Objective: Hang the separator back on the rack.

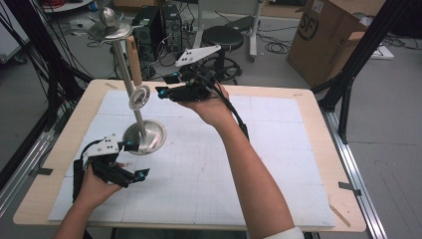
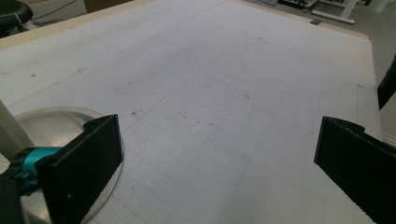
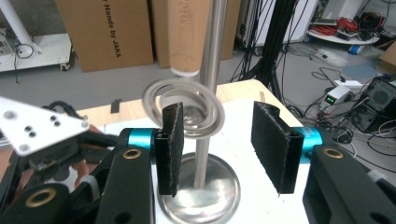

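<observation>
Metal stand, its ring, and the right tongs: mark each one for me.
Stand (image 1: 145, 137): high view, on its round base.
Ring (image 1: 140, 96): high view, on the ring's rim partway up the pole.
Right tongs (image 3: 217, 147): right gripper view, midway between the two black pads.

The cardboard box (image 1: 334, 37) on the floor beyond the bench carries a black round mark with the letters "SF" in the high view. In the right gripper view, another cardboard carton (image 3: 102, 32) shows black print running sideways that reads "Hands by JAKA". A small meter (image 3: 337, 96) has green digits too small to read.
</observation>
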Demonstrator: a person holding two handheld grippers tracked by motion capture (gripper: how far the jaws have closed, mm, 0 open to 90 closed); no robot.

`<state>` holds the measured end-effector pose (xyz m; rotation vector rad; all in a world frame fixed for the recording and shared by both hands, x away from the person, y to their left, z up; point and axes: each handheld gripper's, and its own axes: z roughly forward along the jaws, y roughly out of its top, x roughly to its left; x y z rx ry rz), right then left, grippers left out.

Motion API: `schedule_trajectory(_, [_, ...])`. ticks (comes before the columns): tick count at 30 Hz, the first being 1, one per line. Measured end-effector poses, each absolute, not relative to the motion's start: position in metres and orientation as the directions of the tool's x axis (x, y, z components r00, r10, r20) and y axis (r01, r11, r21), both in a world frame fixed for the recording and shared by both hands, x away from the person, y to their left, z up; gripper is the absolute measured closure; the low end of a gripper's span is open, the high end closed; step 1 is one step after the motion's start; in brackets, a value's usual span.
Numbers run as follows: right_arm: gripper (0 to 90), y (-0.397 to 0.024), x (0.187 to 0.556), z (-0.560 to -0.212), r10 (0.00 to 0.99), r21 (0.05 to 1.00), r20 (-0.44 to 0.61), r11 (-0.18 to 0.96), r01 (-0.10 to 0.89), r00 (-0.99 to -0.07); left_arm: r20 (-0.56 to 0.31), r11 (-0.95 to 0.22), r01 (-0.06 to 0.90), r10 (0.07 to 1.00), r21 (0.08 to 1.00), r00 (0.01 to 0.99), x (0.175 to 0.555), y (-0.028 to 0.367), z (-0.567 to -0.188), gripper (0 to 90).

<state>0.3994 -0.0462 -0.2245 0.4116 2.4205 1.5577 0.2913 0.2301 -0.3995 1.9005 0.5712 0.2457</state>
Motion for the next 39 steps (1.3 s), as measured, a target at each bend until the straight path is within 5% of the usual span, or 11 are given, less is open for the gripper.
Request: schedule_trajectory(39, [39.9, -0.162, 0.351, -0.273, 0.408, 0.921, 0.007, 0.352, 0.165, -0.913, -0.090, -0.316, 0.277, 0.498, 0.908, 0.863, 0.294, 0.226, -0.402, 1.7])
